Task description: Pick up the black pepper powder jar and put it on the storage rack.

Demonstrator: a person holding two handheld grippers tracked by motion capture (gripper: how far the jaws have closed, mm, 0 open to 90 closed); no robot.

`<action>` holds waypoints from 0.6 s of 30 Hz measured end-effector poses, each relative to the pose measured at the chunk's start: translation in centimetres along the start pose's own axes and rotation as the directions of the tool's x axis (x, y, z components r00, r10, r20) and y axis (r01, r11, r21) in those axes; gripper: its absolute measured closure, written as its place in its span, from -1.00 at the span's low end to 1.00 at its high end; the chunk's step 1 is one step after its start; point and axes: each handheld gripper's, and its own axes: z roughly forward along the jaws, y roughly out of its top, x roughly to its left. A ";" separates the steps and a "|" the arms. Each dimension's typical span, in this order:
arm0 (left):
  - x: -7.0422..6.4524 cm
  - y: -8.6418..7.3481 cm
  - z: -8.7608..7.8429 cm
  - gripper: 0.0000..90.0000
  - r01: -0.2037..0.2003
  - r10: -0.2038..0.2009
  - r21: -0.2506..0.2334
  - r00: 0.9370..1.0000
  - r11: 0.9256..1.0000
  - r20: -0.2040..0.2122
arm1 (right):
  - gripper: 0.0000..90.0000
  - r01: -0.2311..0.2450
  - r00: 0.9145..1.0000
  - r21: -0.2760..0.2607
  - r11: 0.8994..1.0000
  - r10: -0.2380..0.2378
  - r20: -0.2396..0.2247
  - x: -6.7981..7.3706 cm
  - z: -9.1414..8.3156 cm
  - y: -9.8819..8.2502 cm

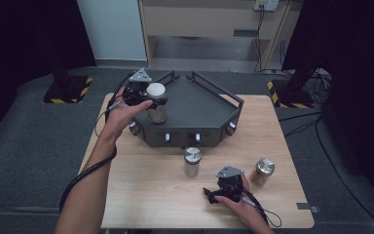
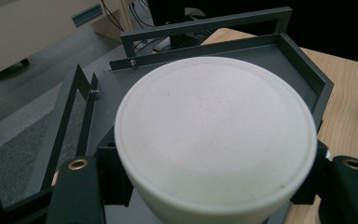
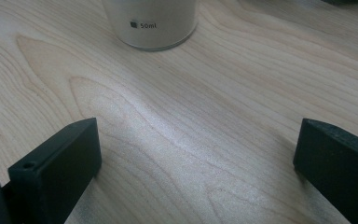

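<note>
My left gripper (image 1: 152,103) is shut on a white-lidded jar (image 1: 156,102) over the left part of the dark tray (image 1: 199,117). In the left gripper view the jar's round white lid (image 2: 214,130) looms close, with a black jaw pressed to each side of the jar. A silver-lidded jar (image 1: 192,161) stands on the wooden table just in front of the tray. My right gripper (image 1: 209,195) rests low near the table's front edge, open, with bare wood between its jaws. In the right gripper view the base of that jar (image 3: 150,23), marked 50ml, stands ahead.
A brass-lidded jar (image 1: 264,170) stands at the right of the right hand. The tray has raised walls (image 1: 219,92) and knobs (image 1: 197,138) along its front. The wooden table (image 1: 141,195) ends close behind the right hand; grey floor surrounds it.
</note>
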 end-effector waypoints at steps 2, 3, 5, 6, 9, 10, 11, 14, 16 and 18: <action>0.0 0.0 0.2 -0.28 -0.001 0.001 0.006 1.000 1.000 -0.002 | -0.98 0.001 1.000 0.000 1.000 -0.001 0.000 0.0 0.0 0.0; -0.1 0.0 0.3 -0.28 0.000 0.000 0.006 1.000 1.000 -0.003 | -0.98 0.000 1.000 0.000 1.000 0.000 0.000 0.0 0.0 0.0; -0.1 -0.2 0.4 -0.28 0.008 -0.008 0.003 1.000 1.000 -0.001 | -0.98 0.000 1.000 0.000 1.000 0.000 0.000 0.0 0.0 0.0; 0.0 -0.3 0.5 -0.28 0.009 -0.009 0.004 1.000 1.000 0.000 | -0.98 0.000 1.000 0.000 1.000 0.000 0.000 0.0 0.0 0.0; 0.1 -0.5 0.7 -0.28 0.014 -0.014 0.012 1.000 1.000 -0.001 | -0.98 0.000 1.000 0.000 1.000 0.000 0.000 0.0 0.0 0.0; 0.1 -0.5 0.6 -0.28 0.017 -0.017 0.008 1.000 1.000 -0.001 | -0.98 0.000 1.000 0.000 1.000 0.000 0.000 0.0 0.0 0.0; 0.2 -0.5 0.6 -0.28 0.017 -0.017 0.009 1.000 1.000 -0.003 | -0.98 0.000 1.000 0.000 1.000 0.000 0.000 0.0 0.0 0.0; 0.2 -0.5 0.5 -0.28 0.015 -0.015 0.015 1.000 1.000 -0.008 | -0.98 0.001 1.000 -0.001 1.000 -0.001 0.000 0.0 0.0 0.0; 0.2 -0.6 0.5 -0.28 0.018 -0.018 0.012 1.000 1.000 -0.009 | -0.98 0.000 1.000 0.000 1.000 0.000 0.000 0.0 0.0 0.0; 0.3 -0.9 0.5 -0.28 0.031 -0.031 0.003 1.000 1.000 -0.008 | -0.98 0.001 1.000 -0.001 1.000 -0.001 0.000 0.0 0.0 0.0</action>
